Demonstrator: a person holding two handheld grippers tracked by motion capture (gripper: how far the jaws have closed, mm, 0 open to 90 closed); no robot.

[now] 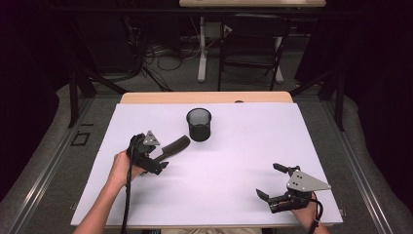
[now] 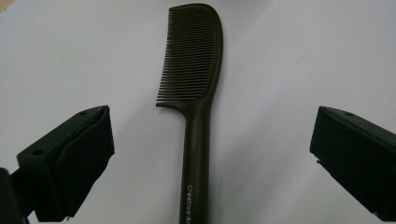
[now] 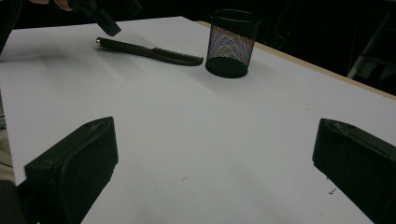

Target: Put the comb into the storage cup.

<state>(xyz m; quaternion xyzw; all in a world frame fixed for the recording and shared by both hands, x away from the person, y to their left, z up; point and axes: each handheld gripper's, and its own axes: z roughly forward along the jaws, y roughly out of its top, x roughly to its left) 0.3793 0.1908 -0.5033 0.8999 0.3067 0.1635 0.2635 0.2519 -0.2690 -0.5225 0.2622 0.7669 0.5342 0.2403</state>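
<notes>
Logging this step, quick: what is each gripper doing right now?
Left gripper: open, jaws either side of the comb, not gripping.
Right gripper: open, holding nothing, over the table.

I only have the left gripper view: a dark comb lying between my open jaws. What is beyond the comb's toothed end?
Observer: A black mesh cup stands upright just past the comb tip, apart from it.
Operator: Where is the other gripper?
Observer: The right gripper is near the table's front right corner, jaws open, holding nothing.
Operator: Anything inside the cup?
Observer: In the high view, nothing shows above its rim; its bottom is too dark to tell.
</notes>
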